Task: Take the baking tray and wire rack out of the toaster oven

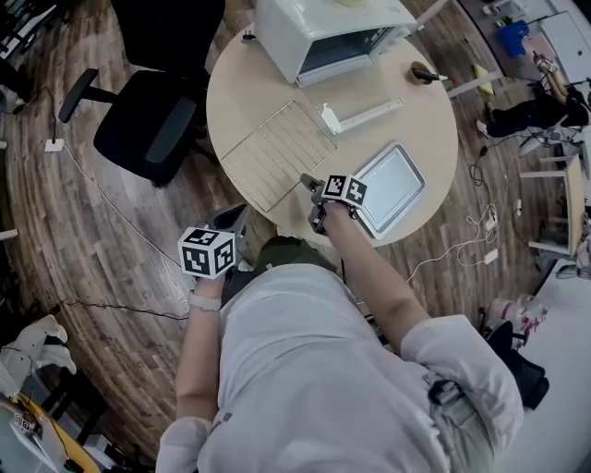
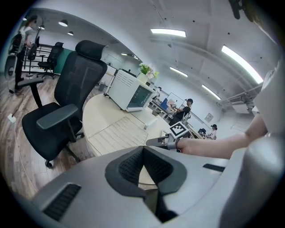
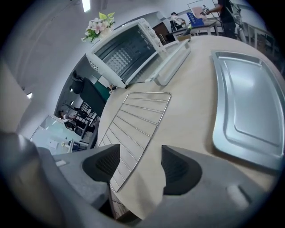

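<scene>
While the person is standing at the near edge of the round table (image 1: 411, 106), both task items are already lying outside the toaster oven (image 1: 319, 28).

- **Wire rack:** The wire rack (image 1: 277, 152) is resting flat on the left-centre of the tabletop. Its long sides appear to be running from near-left to far-right.
- **Baking tray:** The baking tray (image 1: 390, 185) is sitting to the right of the rack, close to the near edge, and is carrying nothing.
- **Right gripper:** The right gripper (image 3: 140, 167) is hovering over the near edge between the two items. Its jaws are standing wide apart with nothing between the pads. The near corner of the rack is lying just beyond and to the left of its fingers, and the tray is lying just to the right. This hand is therefore the nearer one to both items.
- **Left gripper:** The left gripper (image 2: 143, 167) is hanging off the table on the near-left side, beside an office chair (image 2: 67, 116). Its pads are meeting on nothing.
- **Oven:** The oven is standing at the far side with its door apparently dropped open toward the person. No shelf or pan is showing inside its cavity, though the back of the cavity is hard to make out.

Judging from this layout, the removal is looking complete. Any further move would be starting from the right hand, reaching left for the rack or right for the tray.
</scene>
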Motion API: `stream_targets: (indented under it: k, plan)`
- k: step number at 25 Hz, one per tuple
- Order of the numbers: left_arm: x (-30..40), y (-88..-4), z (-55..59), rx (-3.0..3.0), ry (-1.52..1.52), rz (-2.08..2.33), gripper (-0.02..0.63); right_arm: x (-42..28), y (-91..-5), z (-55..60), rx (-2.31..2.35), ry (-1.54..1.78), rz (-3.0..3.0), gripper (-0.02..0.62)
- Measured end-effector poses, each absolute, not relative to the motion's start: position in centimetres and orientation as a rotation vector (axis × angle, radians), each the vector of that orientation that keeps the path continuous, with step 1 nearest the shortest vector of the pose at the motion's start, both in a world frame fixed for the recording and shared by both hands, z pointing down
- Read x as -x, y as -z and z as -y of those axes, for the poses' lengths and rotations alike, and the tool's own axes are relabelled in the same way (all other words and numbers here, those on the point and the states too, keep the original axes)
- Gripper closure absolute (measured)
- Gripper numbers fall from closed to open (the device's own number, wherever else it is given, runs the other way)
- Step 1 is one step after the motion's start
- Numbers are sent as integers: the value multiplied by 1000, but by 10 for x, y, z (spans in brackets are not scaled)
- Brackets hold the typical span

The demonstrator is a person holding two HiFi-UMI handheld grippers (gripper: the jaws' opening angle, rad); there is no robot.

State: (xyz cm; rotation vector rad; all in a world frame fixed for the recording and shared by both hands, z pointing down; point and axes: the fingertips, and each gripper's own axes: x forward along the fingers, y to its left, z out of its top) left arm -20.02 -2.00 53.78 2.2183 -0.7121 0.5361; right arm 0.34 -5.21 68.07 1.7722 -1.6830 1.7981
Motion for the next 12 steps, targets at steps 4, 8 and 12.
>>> stream_targets:
  k: [4, 8, 12]
  plan:
    - [193, -533, 24, -2248, -539, 687, 606, -4, -657, 45, -1758, -1721, 1777, 310]
    - [186, -526, 28, -2271, -514, 669, 606, -6, -625, 40, -1764, -1614, 1890, 331]
    - [176, -514, 40, -2308, -479, 653, 607, -15, -591, 39, -1801, -1507, 2001, 370]
